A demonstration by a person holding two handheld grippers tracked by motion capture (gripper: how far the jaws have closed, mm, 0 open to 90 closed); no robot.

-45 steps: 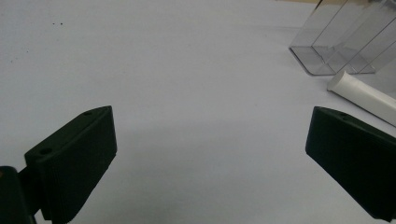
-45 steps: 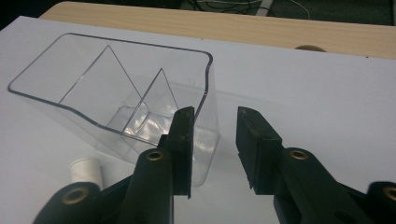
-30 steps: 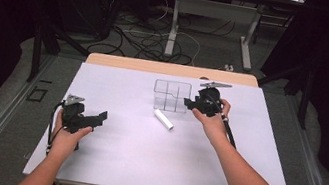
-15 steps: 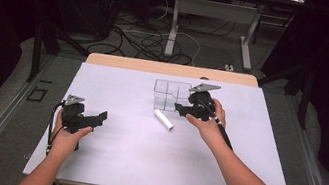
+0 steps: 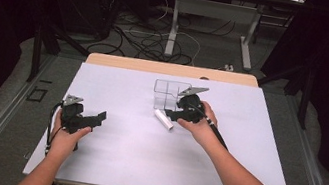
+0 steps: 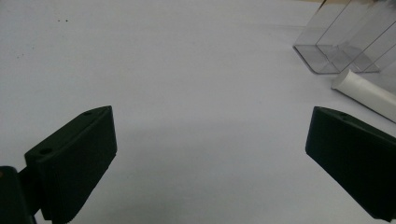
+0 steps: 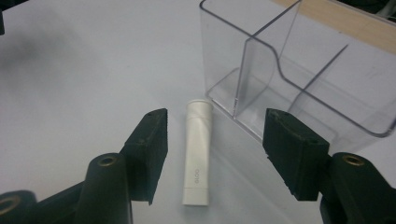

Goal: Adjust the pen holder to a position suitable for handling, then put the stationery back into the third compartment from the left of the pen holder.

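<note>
The desk point(image 5: 131, 158) is lit evenly from above, while the room around it stays very dark. Shadows on the white surface are soft and weak. The high view is a little grainy. In both gripper views the near jaws look slightly blurred.

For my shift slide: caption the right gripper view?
Open right gripper straddling a white plastic tube beside a clear divided organizer.

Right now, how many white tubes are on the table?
1. The small white plastic tube lies flat on the white table, beside the clear plastic divided organizer, between the right tongs' open jaws. None hidden, apparently.
</note>
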